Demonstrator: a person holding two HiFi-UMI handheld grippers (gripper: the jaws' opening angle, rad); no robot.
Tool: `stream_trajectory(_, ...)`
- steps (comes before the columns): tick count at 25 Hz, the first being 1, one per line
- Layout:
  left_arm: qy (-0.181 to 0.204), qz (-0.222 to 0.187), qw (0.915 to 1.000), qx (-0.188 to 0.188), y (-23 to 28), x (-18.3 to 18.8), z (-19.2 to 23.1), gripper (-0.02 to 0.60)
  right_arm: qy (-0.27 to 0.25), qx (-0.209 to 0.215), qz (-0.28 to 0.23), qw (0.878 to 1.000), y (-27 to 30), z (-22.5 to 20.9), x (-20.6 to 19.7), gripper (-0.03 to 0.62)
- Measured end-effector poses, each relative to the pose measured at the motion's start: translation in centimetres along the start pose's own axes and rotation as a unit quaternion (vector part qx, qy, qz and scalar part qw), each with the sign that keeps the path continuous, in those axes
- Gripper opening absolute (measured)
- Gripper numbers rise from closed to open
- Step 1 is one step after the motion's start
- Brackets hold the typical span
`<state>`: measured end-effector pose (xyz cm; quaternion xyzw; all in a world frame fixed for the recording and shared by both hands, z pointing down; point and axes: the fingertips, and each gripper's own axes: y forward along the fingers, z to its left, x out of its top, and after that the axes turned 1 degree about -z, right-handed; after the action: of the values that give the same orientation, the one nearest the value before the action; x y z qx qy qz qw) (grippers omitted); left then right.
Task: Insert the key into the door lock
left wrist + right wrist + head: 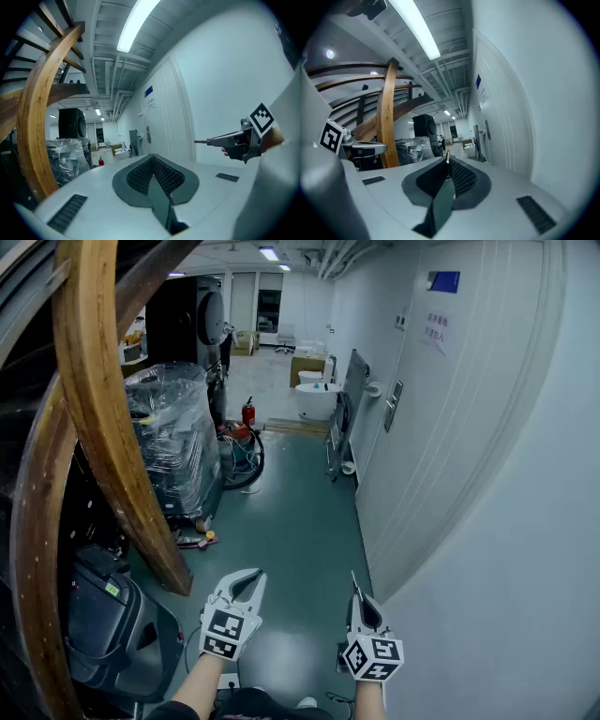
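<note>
Right gripper [357, 596] clenched on key [354, 581], blade pointing along the door [450, 427], not at it | door lock [394, 405] well ahead, off to my right; right gripper nearer | left gripper [255, 576] closed, empty | I'd approach, then swing blade doorward.

Door [450, 427] set in the right wall, door lock [393, 407] well ahead, wooden beam [103, 427] at left, wrapped pallet [178, 446] behind it, left gripper [253, 577] and right gripper [356, 598] side by side below, key [353, 579] between the right's jaws.
</note>
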<state>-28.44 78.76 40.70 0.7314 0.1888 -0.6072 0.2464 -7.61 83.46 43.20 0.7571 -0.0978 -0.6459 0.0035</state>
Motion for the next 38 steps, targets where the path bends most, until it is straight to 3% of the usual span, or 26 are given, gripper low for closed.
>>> stream_trajectory(15, -0.003, 0.008, 1.0, -0.005, 0.0, -0.8, 0.4, 0.012, 0.0, 0.003, 0.004, 1.0, 0.8, 0.7, -0.5, 0.08)
stream_trajectory(28, -0.005, 0.019, 0.9997, -0.012, -0.7, -3.5, 3.9, 0.014, 0.003, 0.002, 0.019, 1.0, 3.7, 4.1, -2.6, 0.08)
stream_trajectory(38, -0.005, 0.019, 0.9998, -0.008, 2.5, -3.9, 6.4, 0.014, 0.002, 0.007, 0.015, 1.0, 8.2, 3.6, -2.2, 0.08)
